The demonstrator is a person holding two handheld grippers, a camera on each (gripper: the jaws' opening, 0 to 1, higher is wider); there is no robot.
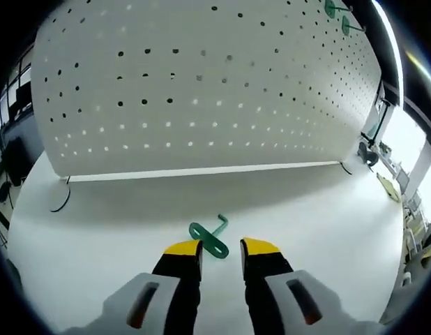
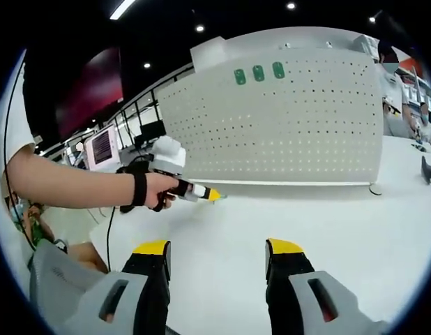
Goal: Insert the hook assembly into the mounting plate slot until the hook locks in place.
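While spread apart over the white tabletop (image 1: 327, 209), left gripper (image 1: 221, 249) with yellow-tipped black jaws grips nothing. Just beyond those tips, between them, small green metal hook assembly (image 1: 210, 239) lying flat on the tabletop, bent stem pointing toward the board. Farther back, large white perforated pegboard mounting plate (image 1: 201, 84) standing upright along the far edge of the table, two green hooks (image 1: 339, 15) already seated near its upper right corner. Thin black cable (image 1: 62, 199) trailing off the board's lower left corner.

From the right gripper view, seen from farther back: right gripper (image 2: 217, 248), jaws wide apart and empty, hovering above bare tabletop (image 2: 355, 230). Left gripper (image 2: 198, 191) coming in from the left, held by a person's hand (image 2: 154, 190) with a black wrist strap, tip near the board's lower left edge. Three green pieces (image 2: 259, 73) in a row near the top of the pegboard (image 2: 285, 132). Monitors (image 2: 102, 146) and dark ceiling with lights behind. Nothing standing between the jaws and the hook.
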